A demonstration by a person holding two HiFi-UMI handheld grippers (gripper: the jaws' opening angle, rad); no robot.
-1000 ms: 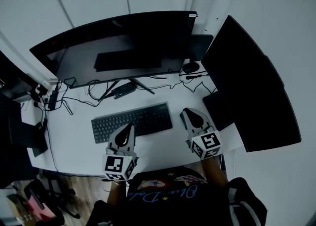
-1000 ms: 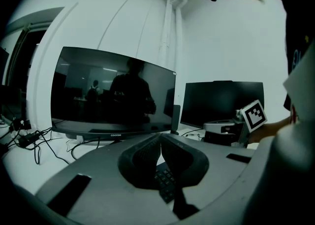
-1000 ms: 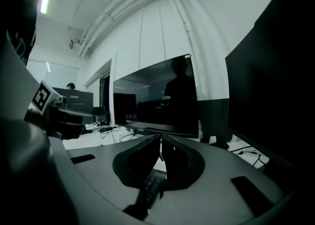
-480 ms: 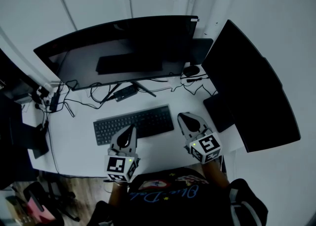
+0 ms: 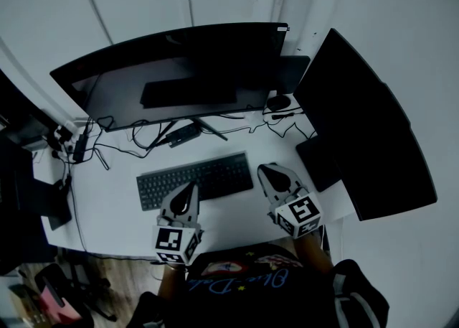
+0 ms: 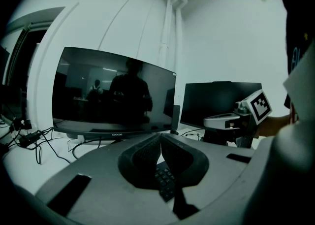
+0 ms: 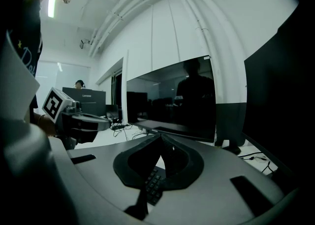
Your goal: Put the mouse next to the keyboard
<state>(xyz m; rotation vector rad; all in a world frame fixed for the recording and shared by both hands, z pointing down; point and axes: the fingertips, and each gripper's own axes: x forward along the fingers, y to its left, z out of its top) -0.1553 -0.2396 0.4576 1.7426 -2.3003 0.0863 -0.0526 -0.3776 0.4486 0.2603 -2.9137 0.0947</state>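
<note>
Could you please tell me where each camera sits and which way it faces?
Head view: on the person's head, looking steeply down at the desk, keyboard and curved monitor; the left gripper and right gripper show.
Left gripper view: on the left gripper, facing the curved monitor along shut jaws; the right gripper shows at right.
Right gripper view: on the right gripper, same facing, jaws shut; the left gripper shows at left.
Shared: both gripper views see the keyboard below their jaws.

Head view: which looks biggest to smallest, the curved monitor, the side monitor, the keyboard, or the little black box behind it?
1. The curved monitor and the side monitor look about alike, so I can't rank them.
2. The keyboard.
3. The little black box, clearly smallest.
</note>
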